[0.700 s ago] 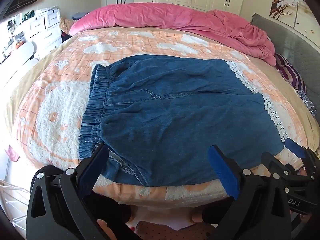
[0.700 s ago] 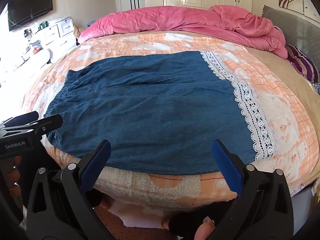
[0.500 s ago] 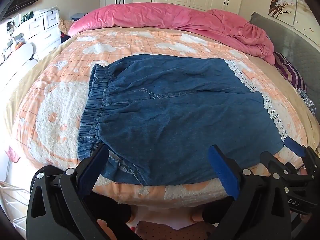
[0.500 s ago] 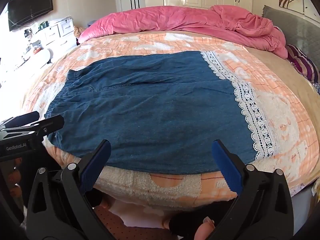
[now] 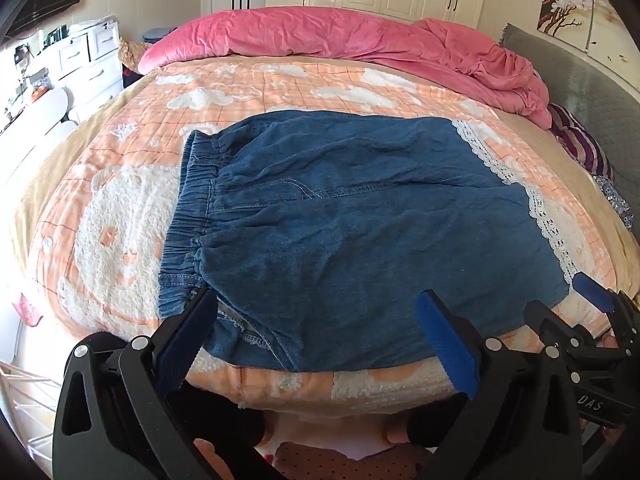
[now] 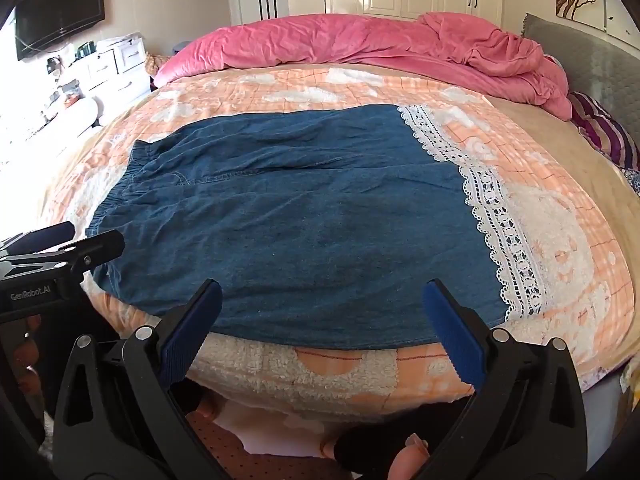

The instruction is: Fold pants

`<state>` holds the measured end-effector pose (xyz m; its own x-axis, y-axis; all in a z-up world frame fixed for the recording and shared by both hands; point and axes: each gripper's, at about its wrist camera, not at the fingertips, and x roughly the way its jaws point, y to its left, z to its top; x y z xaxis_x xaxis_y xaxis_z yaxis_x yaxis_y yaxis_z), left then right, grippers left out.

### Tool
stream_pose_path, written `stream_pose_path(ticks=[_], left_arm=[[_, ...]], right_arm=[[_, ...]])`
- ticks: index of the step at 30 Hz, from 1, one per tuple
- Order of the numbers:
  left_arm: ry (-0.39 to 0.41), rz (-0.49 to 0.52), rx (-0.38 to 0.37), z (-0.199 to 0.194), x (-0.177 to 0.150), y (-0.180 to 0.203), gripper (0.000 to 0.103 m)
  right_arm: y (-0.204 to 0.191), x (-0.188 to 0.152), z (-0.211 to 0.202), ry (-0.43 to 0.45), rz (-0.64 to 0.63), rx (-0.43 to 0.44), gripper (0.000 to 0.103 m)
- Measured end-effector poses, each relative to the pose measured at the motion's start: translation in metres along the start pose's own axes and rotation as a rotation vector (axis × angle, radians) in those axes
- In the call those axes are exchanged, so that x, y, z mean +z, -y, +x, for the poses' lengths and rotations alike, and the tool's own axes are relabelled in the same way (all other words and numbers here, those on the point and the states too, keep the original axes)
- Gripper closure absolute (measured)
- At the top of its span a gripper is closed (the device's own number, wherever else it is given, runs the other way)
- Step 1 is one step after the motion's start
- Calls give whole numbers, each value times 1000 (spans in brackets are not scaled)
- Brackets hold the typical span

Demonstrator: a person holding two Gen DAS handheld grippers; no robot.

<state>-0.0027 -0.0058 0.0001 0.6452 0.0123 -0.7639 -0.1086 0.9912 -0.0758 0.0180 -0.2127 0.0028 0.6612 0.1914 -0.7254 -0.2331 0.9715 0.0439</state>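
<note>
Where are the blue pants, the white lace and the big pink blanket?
blue pants (image 6: 312, 232): right wrist view, middle of the denim.
white lace (image 6: 504, 232): right wrist view, middle of the trim along the pants' right edge.
pink blanket (image 5: 320, 32): left wrist view, middle of the bunched-up cover at the bed's far end.

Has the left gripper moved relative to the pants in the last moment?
No. The left gripper sits at the same spot over the near edge of the denim pants, by the elastic waistband, jaws wide open.

one pants (image 5: 360, 240), two hand-held grippers (image 5: 316, 334), one bed (image 5: 120, 216)
</note>
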Motion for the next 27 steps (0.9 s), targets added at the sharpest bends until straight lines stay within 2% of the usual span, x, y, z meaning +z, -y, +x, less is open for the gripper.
stream_pose_path(ticks=[27], left_arm=[[1,8,-1,0,3,0,4]], right_arm=[[0,0,0,1,-10,-10,8]])
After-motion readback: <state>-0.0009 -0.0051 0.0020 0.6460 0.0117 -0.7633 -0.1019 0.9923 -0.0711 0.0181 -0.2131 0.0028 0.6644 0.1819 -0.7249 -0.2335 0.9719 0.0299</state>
